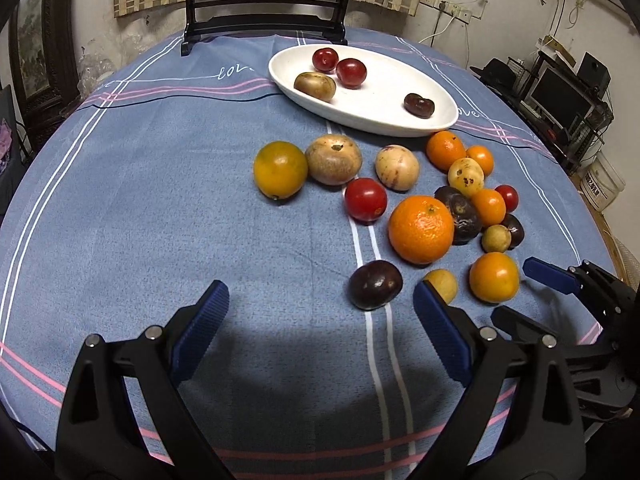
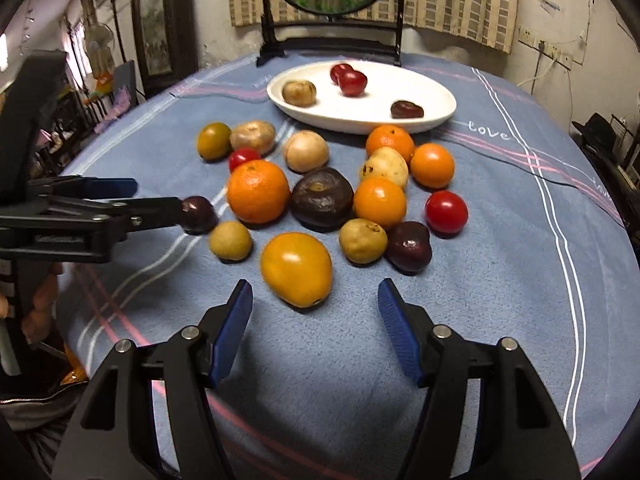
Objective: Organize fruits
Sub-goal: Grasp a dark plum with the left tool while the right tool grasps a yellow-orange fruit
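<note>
Left gripper (image 1: 320, 300): released, jaws spread wide over bare blue tablecloth (image 1: 140, 220), nothing between the pads.
Right gripper (image 2: 315, 300): released, jaws apart and empty, tips low over the cloth.
Yellow-orange fruit (image 2: 297, 269): just ahead of the right gripper, centred on the gap between its fingertips and not touched by them; egg-shaped, its long axis slanting from far-left to near-right, the small dark stem end pointing toward the claw's right finger.
Dark purple fruit (image 1: 375, 285): just ahead of the left gripper and toward its right finger, clear of the pad; roundish, no clear long axis.
Small tan fruit (image 1: 442, 285): right beside the left gripper's right fingertip, partly hidden by it; contact cannot be told.
Big orange (image 1: 421, 229): further ahead of the left gripper, stem dimple facing up.
Loose pile: the other fruits lie on the cloth beyond both claws, many touching.
White oval plate (image 1: 384, 120): well beyond both claws, past the pile, long axis running left to right; four fruits lie in it.
</note>
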Tool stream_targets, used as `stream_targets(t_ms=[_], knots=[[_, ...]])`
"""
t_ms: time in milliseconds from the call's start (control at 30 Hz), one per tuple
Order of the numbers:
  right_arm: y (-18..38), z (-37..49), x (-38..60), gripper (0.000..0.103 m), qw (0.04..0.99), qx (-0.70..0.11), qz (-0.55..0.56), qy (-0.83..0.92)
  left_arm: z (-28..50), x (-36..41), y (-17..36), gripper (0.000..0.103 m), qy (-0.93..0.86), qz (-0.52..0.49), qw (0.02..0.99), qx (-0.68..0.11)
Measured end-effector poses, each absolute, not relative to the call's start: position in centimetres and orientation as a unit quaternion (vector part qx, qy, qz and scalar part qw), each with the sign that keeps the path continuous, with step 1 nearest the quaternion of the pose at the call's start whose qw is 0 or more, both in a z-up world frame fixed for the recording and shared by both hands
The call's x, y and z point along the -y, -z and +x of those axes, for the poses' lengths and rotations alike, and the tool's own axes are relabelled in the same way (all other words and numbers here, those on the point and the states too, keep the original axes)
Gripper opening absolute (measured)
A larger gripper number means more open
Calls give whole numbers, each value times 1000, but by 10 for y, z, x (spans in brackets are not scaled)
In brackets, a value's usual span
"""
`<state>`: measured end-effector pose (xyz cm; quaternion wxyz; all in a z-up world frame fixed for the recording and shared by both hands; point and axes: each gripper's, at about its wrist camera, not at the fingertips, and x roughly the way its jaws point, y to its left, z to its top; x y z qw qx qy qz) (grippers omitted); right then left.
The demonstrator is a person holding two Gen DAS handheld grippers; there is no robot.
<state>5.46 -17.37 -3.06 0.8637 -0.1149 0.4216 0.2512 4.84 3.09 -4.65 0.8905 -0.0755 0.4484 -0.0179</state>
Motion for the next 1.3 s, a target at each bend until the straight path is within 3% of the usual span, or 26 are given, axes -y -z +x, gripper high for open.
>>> stream_targets(t_ms=[100, 333, 667, 967, 1100, 1300], knots=[[33, 58, 165, 64, 860, -425, -133, -251, 51, -31, 49, 95, 19, -75, 889, -452], [39, 67, 147, 40, 856, -426, -144, -255, 55, -29, 55, 95, 22, -69, 885, -460], [25, 69, 180, 40, 868, -401, -36, -291, 60, -21, 60, 95, 29, -66, 884, -461], [19, 56, 179, 40, 875, -366, -40, -314, 60, -11, 59, 94, 38, -46, 895, -442], [19, 60, 183, 40, 872, -372, -25, -317, 65, -12, 61, 72, 44, -50, 891, -449], [20, 60, 181, 40, 870, -374, -27, -320, 63, -11, 62, 65, 46, -23, 892, -448]])
